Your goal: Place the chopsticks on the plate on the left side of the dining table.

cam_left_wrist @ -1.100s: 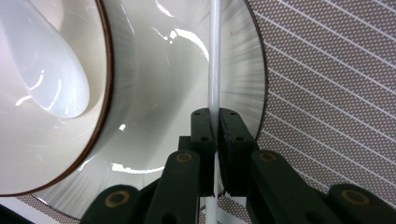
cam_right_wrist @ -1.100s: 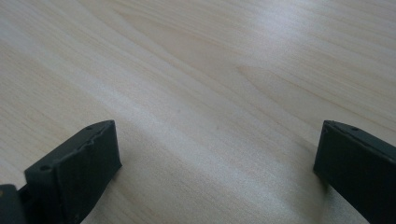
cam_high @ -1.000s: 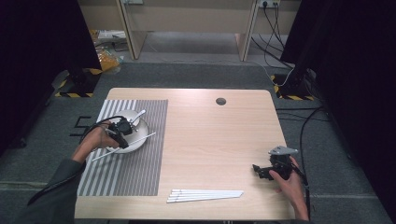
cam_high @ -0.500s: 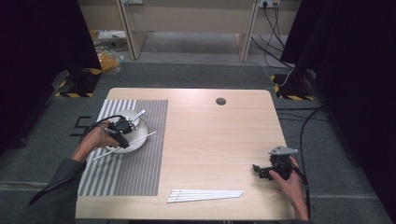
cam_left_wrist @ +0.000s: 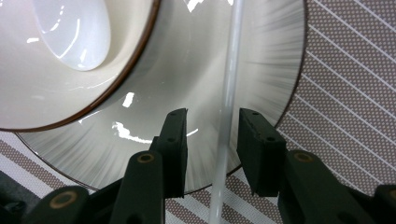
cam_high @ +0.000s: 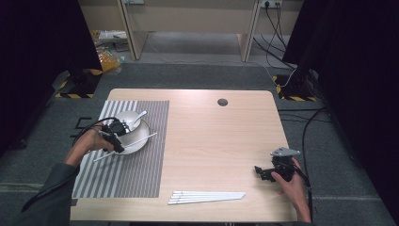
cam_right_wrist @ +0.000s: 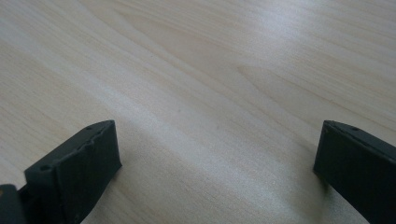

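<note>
Between hand-held gripper [cam_left_wrist: 212, 140] jaws, white chopstick [cam_left_wrist: 229, 107], seemingly ungripped

Bare tabletop [cam_high: 216, 141] between placemat [cam_high: 127, 165] and chopsticks [cam_high: 207, 197]

Rectangular light-wood table [cam_high: 211, 146] with rounded corners, seen from the person's side. A round dark hole [cam_high: 222, 102] sits near the middle of the far edge. A grey-and-white striped placemat [cam_high: 127, 174] covers the left part, running from near the far edge toward the near edge; a plate [cam_high: 136, 143] rests on its far half. A bundle of white sticks [cam_high: 207, 197] lies on bare wood along the near edge, just right of the placemat's near right corner.
</note>
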`<state>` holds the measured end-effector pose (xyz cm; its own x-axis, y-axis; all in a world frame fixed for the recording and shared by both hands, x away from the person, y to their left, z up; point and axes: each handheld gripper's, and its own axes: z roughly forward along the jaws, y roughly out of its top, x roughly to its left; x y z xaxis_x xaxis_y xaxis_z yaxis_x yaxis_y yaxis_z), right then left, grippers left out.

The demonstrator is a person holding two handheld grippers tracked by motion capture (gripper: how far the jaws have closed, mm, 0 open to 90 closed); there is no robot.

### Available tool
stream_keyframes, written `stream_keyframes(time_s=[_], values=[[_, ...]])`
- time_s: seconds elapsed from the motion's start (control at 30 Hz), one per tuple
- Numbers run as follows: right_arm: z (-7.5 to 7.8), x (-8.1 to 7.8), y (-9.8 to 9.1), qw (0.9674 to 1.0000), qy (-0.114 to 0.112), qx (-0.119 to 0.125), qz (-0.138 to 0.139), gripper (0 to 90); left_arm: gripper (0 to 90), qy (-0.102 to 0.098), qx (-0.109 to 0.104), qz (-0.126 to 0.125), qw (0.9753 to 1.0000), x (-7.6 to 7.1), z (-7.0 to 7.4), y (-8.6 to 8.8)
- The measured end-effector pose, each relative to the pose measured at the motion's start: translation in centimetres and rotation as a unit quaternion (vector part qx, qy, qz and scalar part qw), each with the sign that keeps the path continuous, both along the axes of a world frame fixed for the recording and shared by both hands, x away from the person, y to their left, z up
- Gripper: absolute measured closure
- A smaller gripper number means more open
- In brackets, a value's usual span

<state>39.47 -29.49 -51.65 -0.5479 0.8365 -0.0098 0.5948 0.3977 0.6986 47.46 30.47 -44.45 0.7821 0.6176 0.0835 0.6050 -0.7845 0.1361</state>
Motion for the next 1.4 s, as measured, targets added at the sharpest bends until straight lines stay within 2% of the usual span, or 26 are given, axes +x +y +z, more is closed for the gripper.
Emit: stream_keyframes(time_s=[0.13,0.2,0.27,0.4,0.67,0.9,1.0,1.13,1.23,1.4], values=[[0.0,0.0,0.0,1.0,-0.001,0.0,0.001,0.4,58.6,-0.006,0.003,0.017,0.9998,0.4,-0.2,0.5],[0.0,0.0,0.0,1.0,0.0,0.0,0.0,0.4,56.4,-0.017,-0.001,0.029,0.9994,0.6,-0.2,0.8],[0.0,0.0,0.0,1.0,-0.001,0.0,0.001,0.4,55.1,-0.018,-0.004,0.038,0.9991,0.9,-0.1,1.1],[0.0,0.0,0.0,1.0,-0.001,0.0,0.001,0.4,52.5,-0.023,0.002,0.051,0.9984,1.1,-0.1,1.7],[0.0,0.0,0.0,1.0,-0.001,0.0,0.002,0.4,47.4,-0.047,-0.012,0.084,0.9953,1.6,0.0,2.7],[0.0,0.0,0.0,1.0,-0.001,0.0,0.002,0.4,44.8,-0.065,-0.01,0.095,0.9933,1.7,0.2,2.8],[0.0,0.0,0.0,1.0,-0.001,0.0,0.002,0.4,44.4,-0.062,-0.007,0.096,0.9934,1.9,0.2,2.9],[0.0,0.0,0.0,1.0,-0.001,0.0,0.002,0.3,43.5,-0.07,-0.006,0.099,0.9926,1.8,0.1,2.9],[0.0,0.0,0.0,1.0,-0.001,0.0,0.002,0.3,42.6,-0.055,-0.012,0.096,0.9937,1.6,0.0,3.1],[0.0,0.0,0.0,1.0,-0.001,0.0,0.003,0.4,43.6,-0.053,0.005,0.092,0.9943,1.3,-0.3,3.5]])
